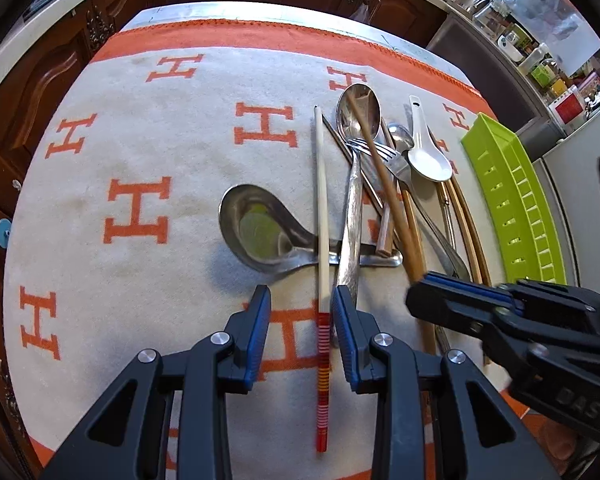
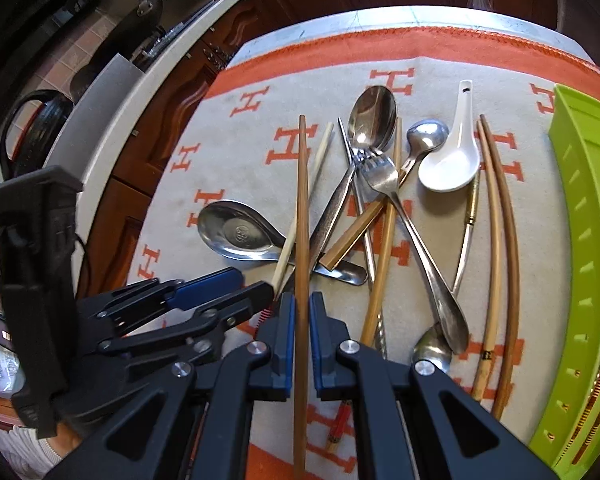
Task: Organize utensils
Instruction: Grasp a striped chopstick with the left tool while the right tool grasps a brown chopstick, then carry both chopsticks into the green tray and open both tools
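Two grippers are seen. The right gripper (image 2: 301, 312) is closed narrowly on a brown chopstick (image 2: 301, 200), which is raised above the pile. The left gripper (image 1: 300, 300) stands partly open astride a cream chopstick (image 1: 322, 208) with a red-striped end; its pads are not seen to press on it.

Utensils counted in the pile: four metal spoons, among them a broad soup spoon (image 2: 236, 232); one white ceramic spoon (image 2: 452, 160); one fork (image 2: 384, 180); one further wood-handled piece; chopsticks, at least six, two of them lying paired (image 2: 500, 240) beside a green tray (image 2: 588, 240). The tray is seen to hold one striped chopstick.

The pile lies on a grey cloth (image 1: 140, 280) with orange H marks and border, laid over a table. Dark wooden cabinets (image 1: 52, 80) and a cluttered counter are noted behind.
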The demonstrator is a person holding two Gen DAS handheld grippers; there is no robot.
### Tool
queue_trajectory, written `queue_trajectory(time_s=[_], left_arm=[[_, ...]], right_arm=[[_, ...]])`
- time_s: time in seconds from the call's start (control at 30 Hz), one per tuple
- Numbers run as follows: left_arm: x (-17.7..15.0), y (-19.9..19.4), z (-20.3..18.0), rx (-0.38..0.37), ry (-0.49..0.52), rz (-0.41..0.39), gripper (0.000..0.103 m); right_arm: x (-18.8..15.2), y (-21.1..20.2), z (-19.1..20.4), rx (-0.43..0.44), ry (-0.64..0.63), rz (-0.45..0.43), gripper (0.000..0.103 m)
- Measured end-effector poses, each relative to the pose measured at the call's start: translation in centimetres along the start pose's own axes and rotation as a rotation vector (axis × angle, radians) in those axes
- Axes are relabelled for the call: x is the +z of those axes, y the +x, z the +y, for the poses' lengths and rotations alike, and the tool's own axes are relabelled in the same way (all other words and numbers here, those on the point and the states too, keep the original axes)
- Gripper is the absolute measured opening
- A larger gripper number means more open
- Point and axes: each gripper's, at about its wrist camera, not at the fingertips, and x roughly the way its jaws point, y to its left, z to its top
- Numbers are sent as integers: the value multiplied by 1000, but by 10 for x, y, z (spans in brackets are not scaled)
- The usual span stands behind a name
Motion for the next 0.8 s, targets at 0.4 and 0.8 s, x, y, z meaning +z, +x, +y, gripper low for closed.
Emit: queue_trajectory(time_s=[0.4,0.8], left_arm=[[-2,8,-26,189,112,-42,4],[-17,-46,-48,4,76,-50,3]], right_arm=[[-18,-24,-21,14,44,-44,7],[-34,-74,-47,19,102,-142,7]])
